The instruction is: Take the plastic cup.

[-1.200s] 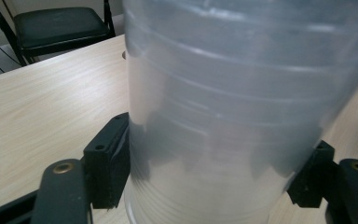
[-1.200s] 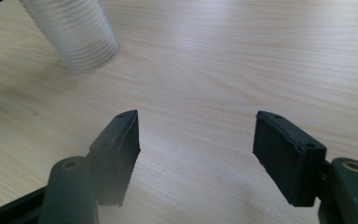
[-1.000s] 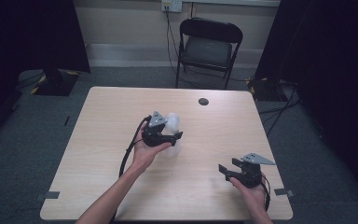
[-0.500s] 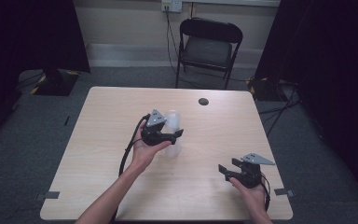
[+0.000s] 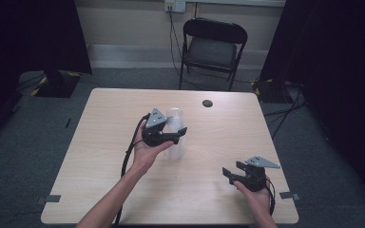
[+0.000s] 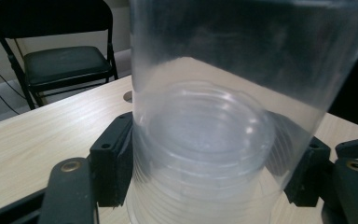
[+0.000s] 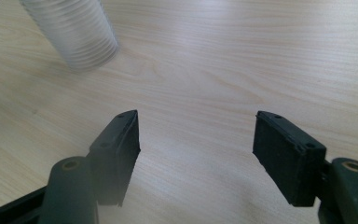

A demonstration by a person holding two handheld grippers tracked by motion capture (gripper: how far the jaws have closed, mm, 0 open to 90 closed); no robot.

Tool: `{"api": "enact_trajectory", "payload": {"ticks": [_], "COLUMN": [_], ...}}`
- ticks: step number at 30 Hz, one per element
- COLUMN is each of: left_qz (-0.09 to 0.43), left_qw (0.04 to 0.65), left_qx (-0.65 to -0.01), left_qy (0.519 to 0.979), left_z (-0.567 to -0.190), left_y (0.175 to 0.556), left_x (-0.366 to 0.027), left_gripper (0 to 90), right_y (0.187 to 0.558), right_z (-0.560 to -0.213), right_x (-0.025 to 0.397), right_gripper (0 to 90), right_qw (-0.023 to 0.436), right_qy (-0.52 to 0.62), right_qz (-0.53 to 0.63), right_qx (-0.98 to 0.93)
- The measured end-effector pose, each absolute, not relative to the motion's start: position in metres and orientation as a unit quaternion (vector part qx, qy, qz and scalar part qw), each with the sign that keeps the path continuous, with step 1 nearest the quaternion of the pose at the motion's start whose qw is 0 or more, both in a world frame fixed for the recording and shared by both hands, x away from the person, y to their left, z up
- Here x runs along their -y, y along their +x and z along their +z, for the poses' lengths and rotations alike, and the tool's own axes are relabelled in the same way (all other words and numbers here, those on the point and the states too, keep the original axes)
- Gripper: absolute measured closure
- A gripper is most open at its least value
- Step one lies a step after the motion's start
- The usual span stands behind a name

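Observation:
A stack of clear ribbed plastic cups (image 5: 176, 147) stands upright near the middle of the wooden table (image 5: 100, 142). My left gripper (image 5: 177, 134) is shut on the cups, held from the left side by a hand. In the left gripper view the cups (image 6: 205, 116) sit between both black pads, which press on the lower ribbed part of the left gripper (image 6: 207, 170). My right gripper (image 5: 233, 168) rests open near the table's front right corner, held by the other hand. In the right gripper view its jaws (image 7: 196, 140) stand wide apart over bare wood, with the cups (image 7: 72, 32) far off at upper left.
A small dark round spot (image 5: 207, 103) lies on the table's far side. A black folding chair (image 5: 211, 47) stands behind the table. A black cable (image 5: 126, 159) trails from the left gripper along the forearm. Tape marks sit at the front corners.
The left gripper stays closed on the cups and has shifted only slightly. The right gripper has held still.

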State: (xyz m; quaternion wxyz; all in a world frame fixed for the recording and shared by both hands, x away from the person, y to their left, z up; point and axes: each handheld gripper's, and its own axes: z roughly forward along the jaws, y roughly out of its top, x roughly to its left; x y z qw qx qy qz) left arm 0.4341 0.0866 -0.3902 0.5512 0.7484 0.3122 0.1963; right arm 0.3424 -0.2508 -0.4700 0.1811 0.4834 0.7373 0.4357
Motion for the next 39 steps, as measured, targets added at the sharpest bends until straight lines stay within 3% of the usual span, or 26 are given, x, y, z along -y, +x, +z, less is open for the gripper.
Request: {"api": "enact_trajectory", "payload": {"ticks": [39], "left_qz": [0.208], "left_qw": [0.608], "left_qx": [-0.295], "left_qy": [0.707], "left_z": [-0.355], "left_y": [0.427], "left_x": [-0.106], "left_gripper": [32.2], "right_y": [0.341], "right_z": [-0.47], "right_x": [0.249], "right_gripper": [31.3], "right_qw": [0.186], "right_qy": [0.476], "right_qz": [0.434], "right_qx": [-0.742]}}
